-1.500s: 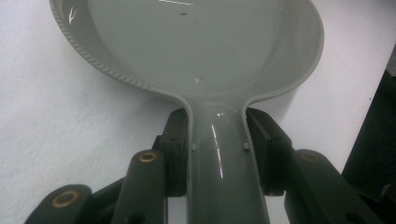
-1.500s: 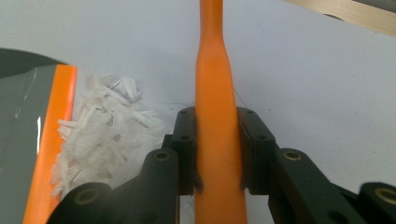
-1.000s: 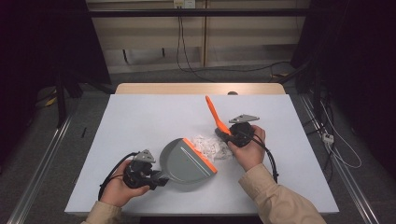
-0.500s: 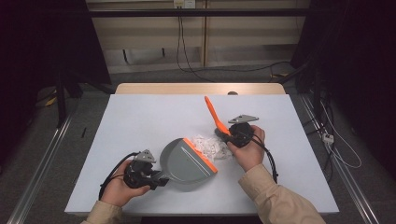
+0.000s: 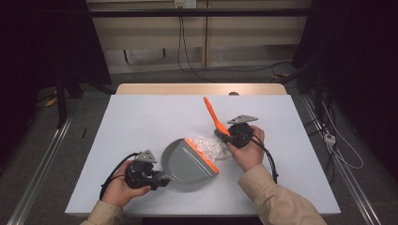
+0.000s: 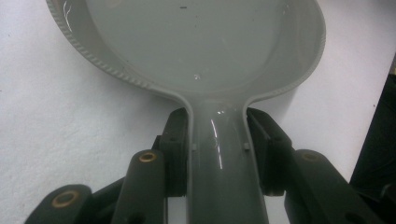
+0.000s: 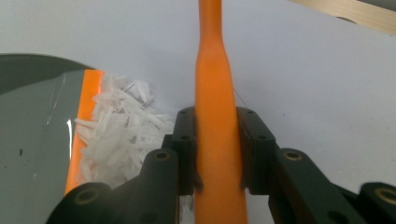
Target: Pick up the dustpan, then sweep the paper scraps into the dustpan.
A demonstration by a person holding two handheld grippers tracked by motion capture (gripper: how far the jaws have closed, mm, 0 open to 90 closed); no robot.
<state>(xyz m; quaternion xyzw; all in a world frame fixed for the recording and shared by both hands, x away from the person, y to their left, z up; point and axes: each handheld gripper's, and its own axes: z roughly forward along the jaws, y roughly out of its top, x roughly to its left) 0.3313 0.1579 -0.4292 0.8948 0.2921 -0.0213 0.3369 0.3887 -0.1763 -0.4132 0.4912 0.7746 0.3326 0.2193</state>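
Note:
A grey dustpan (image 5: 185,164) with an orange lip (image 5: 202,150) lies on the white table (image 5: 141,122). My left gripper (image 5: 162,179) is shut on the dustpan's handle (image 6: 217,158), its pads pressed on both sides. A pile of white paper shreds (image 5: 211,146) lies at the orange lip (image 7: 84,116), between pan and brush. My right gripper (image 5: 224,136) is shut on an orange brush handle (image 5: 212,115), which slants up and away; the shreds (image 7: 116,135) sit just left of that handle (image 7: 215,116). The brush's bristles are hidden by the hand.
The table's far wooden edge (image 5: 202,89) runs behind the brush. Cables (image 5: 267,157) trail from both grippers toward the person. Metal rails (image 5: 42,164) run along the floor on both sides, and a power strip (image 5: 330,138) lies on the right.

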